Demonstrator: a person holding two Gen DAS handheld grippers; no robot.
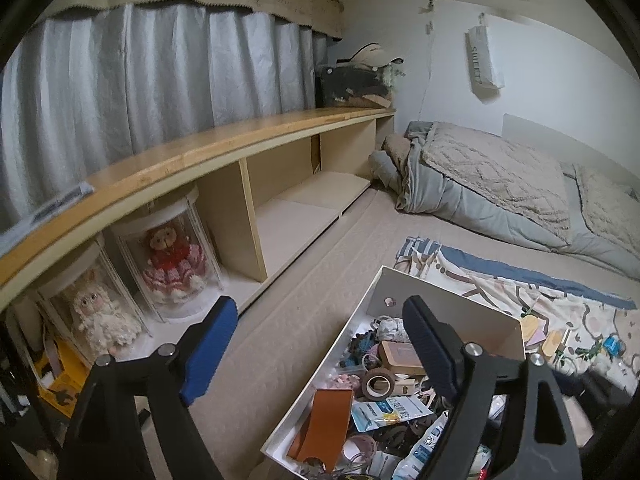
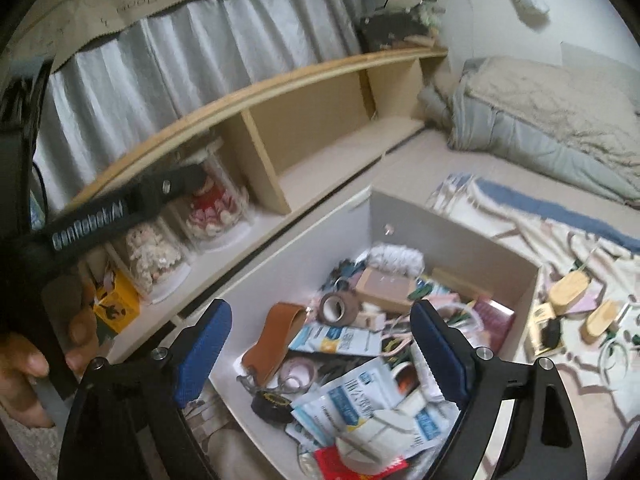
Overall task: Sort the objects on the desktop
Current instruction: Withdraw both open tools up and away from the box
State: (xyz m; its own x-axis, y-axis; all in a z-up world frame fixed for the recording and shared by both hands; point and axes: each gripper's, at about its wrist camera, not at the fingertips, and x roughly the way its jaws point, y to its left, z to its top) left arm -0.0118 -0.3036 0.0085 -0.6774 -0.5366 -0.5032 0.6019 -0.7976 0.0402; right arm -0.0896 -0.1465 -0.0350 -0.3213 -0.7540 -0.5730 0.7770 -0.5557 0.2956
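A white open box (image 1: 472,308) (image 2: 452,228) sits on the beige bed surface, filled with several small items. Among them are a brown tape roll (image 1: 378,384) (image 2: 340,307), an orange leather strap (image 1: 324,420) (image 2: 276,332) and white-and-blue packets (image 1: 384,410) (image 2: 340,338). My left gripper (image 1: 320,308) hangs open over the box's left rim with nothing between its blue pads. The right gripper (image 2: 320,312) is open above the box's contents and also holds nothing. In the right wrist view the left gripper's black body (image 2: 92,228) shows at the left, held by a hand (image 2: 24,360).
A patterned cloth (image 1: 560,308) (image 2: 520,224) to the right of the box carries wooden pieces (image 2: 568,288) and small items. A low wooden shelf (image 1: 224,152) along the left holds two dolls in clear cases (image 1: 176,256). A folded duvet (image 1: 500,176) lies behind.
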